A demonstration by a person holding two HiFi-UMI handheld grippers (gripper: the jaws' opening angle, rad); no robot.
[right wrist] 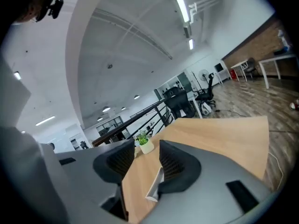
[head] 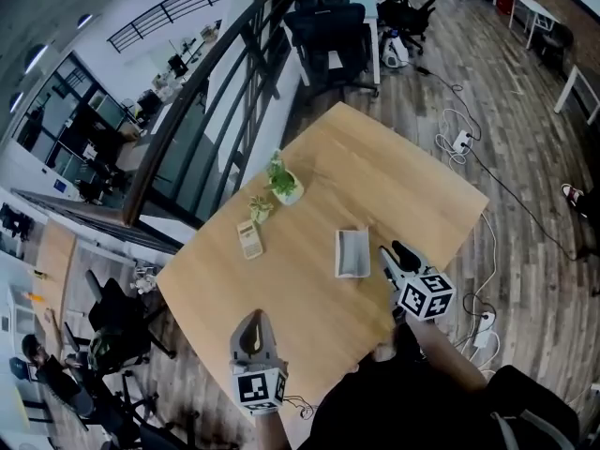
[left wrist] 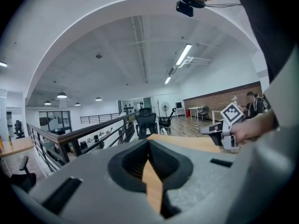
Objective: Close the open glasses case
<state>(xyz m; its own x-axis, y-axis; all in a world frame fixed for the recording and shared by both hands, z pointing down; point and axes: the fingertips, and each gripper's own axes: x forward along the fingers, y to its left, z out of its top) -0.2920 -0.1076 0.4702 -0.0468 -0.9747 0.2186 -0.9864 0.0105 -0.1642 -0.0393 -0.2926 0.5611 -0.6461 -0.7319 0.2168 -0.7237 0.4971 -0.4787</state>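
Our right hand-held gripper (right wrist: 147, 153) at the open, pale grey rectangular glasses case (head: 352, 253), lid not yet down.
Its jaws stand spread, an edge of the case showing between them, unpinched. Our left hand-held gripper (head: 255, 324), jaws pressed together and empty, hovers nearer us over the light wooden bench (head: 394, 176). The case lies open near the bench's middle, just beside the right jaws, so we judge nothing is done yet: the lid must be tipped over and pressed shut.
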